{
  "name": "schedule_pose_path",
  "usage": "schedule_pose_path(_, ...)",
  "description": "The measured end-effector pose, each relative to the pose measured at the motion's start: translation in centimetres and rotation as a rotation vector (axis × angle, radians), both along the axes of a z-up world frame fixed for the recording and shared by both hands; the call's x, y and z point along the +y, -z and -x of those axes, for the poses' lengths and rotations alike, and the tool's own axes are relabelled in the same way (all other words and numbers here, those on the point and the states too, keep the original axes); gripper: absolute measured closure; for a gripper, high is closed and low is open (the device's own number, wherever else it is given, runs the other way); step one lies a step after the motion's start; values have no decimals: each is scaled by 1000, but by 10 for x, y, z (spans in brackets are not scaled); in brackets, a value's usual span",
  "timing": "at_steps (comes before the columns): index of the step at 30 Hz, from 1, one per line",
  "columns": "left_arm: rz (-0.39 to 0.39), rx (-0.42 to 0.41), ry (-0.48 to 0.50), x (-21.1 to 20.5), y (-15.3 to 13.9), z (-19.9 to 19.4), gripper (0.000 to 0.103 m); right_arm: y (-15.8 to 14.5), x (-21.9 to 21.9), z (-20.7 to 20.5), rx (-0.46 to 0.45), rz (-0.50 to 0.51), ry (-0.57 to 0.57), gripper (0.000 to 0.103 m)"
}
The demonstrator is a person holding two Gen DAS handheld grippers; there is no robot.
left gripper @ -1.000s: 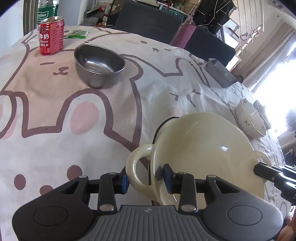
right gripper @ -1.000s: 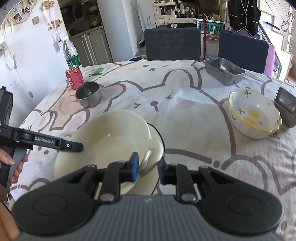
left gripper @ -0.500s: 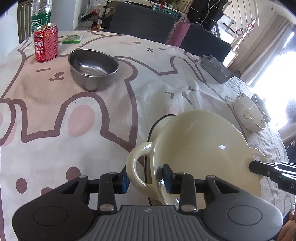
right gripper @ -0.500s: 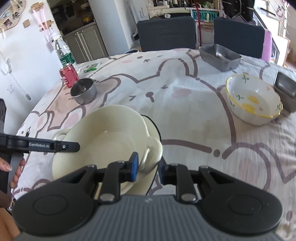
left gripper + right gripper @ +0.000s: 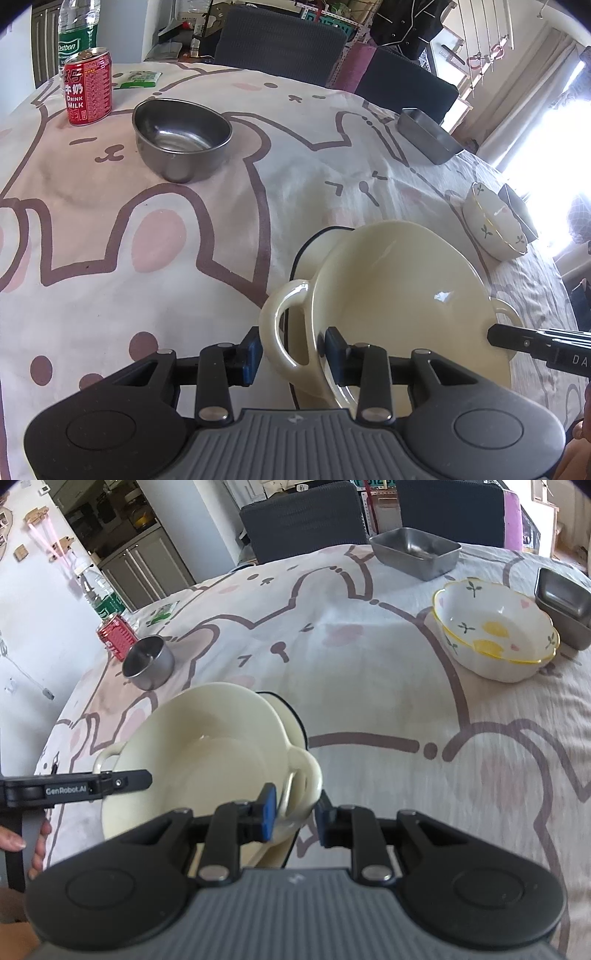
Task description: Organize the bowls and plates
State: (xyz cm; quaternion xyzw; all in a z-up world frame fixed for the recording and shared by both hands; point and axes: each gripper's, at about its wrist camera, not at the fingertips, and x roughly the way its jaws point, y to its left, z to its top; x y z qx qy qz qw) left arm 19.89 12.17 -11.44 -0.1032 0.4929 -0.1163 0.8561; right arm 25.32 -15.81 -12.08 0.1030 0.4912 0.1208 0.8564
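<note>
A cream two-handled bowl (image 5: 399, 291) is held between both grippers, over a cream plate with a dark rim (image 5: 314, 240). My left gripper (image 5: 291, 350) is shut on the bowl's left handle. My right gripper (image 5: 293, 812) is shut on the bowl's (image 5: 207, 746) right handle. A steel bowl (image 5: 181, 136) stands far left; it also shows in the right wrist view (image 5: 147, 662). A white floral bowl (image 5: 495, 631) with a yellow rim sits at the right; it also shows in the left wrist view (image 5: 491, 225).
A red milk can (image 5: 88, 92) and a water bottle (image 5: 75, 33) stand at the far left. Two steel trays (image 5: 415, 552) (image 5: 563, 598) sit at the far right side. Two dark chairs (image 5: 306, 520) stand behind the table. The cloth (image 5: 369, 686) has a cartoon print.
Both grippers and the cream bowl have risen slightly and the views have tilted; the bowl stays gripped by both handles. Nothing else on the table moved.
</note>
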Motion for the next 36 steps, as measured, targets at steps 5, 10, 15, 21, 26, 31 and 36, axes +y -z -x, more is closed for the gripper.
schedule_pose_path(5,0,1,0,0,0,0,64,0,-1,0,0,-1,0,76)
schedule_pose_path(10,-4,1,1,0,0,0,64,0,-1,0,0,-3,2,76)
schedule_pose_path(15,-5,5,1,0,0,2,64,0,0,0,1,-4,4,76)
schedule_pose_path(21,-54,17,-8,0,-1,4,41,-3,4,3,-44,33,6,58)
schedule_pose_path(26,-65,22,-12,1,-4,9,10,-7,15,10,-109,94,-55,25)
schedule_pose_path(31,-77,-23,-21,-2,-15,18,0,-9,13,12,-119,78,-55,3)
schedule_pose_path(36,-78,-103,-30,-14,-37,22,0,-16,4,19,-130,69,-50,0)
